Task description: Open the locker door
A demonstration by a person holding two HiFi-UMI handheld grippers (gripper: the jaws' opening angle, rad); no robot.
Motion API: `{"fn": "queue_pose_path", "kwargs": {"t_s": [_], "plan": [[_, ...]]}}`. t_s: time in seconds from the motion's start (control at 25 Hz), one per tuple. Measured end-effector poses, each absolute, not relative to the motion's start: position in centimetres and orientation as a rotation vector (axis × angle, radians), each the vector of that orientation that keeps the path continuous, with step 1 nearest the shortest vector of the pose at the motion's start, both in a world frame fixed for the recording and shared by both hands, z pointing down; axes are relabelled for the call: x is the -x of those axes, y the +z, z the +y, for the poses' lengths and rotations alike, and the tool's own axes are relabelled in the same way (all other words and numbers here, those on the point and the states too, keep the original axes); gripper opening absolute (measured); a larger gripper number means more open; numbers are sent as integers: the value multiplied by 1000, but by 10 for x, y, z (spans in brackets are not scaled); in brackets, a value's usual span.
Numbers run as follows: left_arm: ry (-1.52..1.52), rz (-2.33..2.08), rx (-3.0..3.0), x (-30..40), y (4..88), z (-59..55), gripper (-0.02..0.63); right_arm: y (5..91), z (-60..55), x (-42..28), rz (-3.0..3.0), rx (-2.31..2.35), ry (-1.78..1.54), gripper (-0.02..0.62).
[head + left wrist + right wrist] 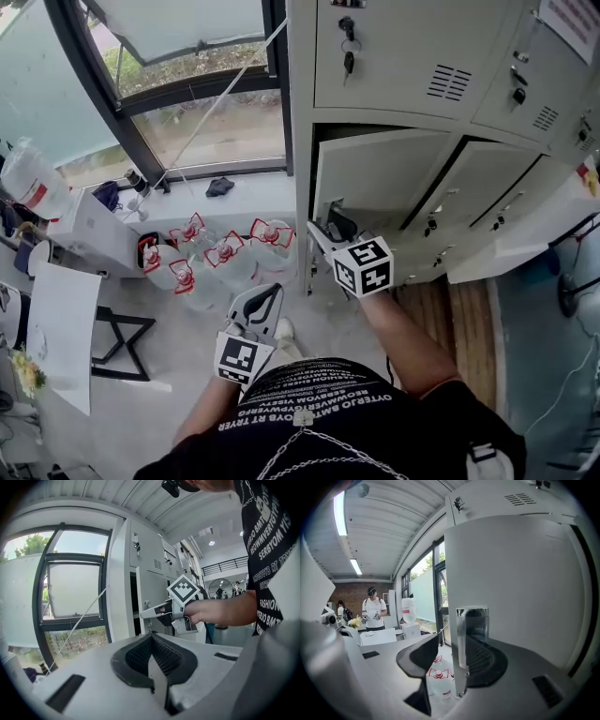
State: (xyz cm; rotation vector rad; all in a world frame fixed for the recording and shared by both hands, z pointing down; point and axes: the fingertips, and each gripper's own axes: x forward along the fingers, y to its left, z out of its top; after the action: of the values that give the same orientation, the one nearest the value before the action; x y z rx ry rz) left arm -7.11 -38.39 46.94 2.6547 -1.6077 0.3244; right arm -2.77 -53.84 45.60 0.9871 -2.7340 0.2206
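Note:
The grey locker door (375,176) in the middle row stands partly swung out from the locker bank (412,56). My right gripper (326,228) is at the door's free edge and is open. In the right gripper view that edge, with its chrome handle (472,634), stands between the jaws of the right gripper (452,660). The right pad (487,660) lies close against the handle side and the left pad (417,656) is well apart. My left gripper (265,292) hangs back lower left, shut and holding nothing; the left gripper view shows its jaws (151,641) meeting.
Several large water jugs (216,258) with red handles stand on the floor under the window (187,122), left of the lockers. A white table (66,328) and a black stool (122,342) are at far left. Keys (347,47) hang in an upper locker. A person (372,613) stands far off.

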Motion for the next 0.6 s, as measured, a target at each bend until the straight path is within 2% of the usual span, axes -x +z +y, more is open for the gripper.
{"fn": "queue_pose_path", "kwargs": {"t_s": [0.6], "plan": [[314, -1523, -2684, 23, 475, -356, -6, 456, -472, -33, -2748, -980, 173, 141]]}}
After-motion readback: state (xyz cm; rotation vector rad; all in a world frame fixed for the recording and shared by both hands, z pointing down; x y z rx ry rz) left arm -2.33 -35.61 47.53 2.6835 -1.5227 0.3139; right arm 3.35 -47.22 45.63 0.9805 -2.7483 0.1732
